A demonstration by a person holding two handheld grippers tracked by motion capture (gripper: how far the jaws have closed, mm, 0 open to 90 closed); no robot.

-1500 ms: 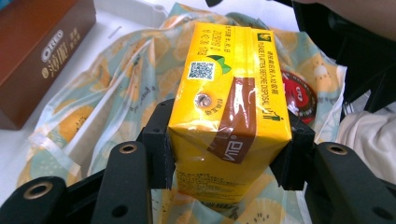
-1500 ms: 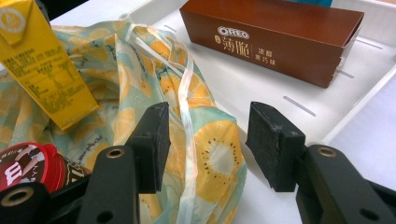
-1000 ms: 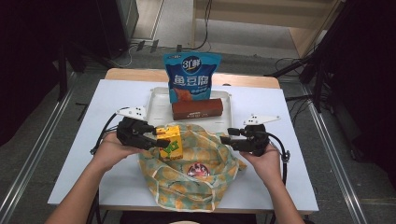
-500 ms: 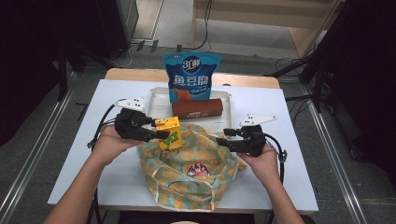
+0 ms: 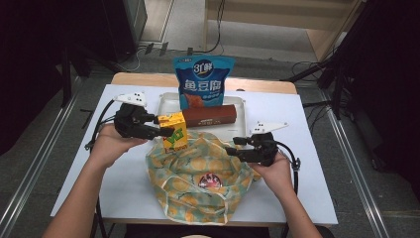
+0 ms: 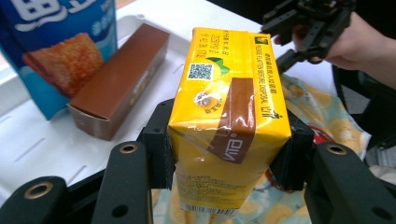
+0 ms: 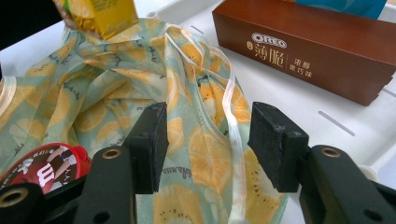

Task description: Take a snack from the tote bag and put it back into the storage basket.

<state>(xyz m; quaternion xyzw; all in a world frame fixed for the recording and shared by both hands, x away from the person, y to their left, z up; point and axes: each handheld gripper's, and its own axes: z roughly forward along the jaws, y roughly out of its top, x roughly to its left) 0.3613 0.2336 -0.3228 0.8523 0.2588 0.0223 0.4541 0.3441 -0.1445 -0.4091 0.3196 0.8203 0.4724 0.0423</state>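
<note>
My left gripper is shut on a yellow drink carton, its pads pressing the carton's two sides and holding it upright above the far left rim of a fruit-patterned cloth bag. The bag lies open on the table with a red candy packet inside. My right gripper stands open at the bag's right rim. In the right gripper view a fold of the bag with its clear edge strip lies between the pads, and they do not press it. The carton's bottom hangs at the top left there.
A white tray at the back holds a brown Oreo box lying flat and a tall blue snack bag standing behind it. The white table ends close behind the tray. Cables trail from both grippers.
My left gripper has lifted the yellow carton up from the bag's rim and a little towards the tray. The right gripper has stayed where it was.
</note>
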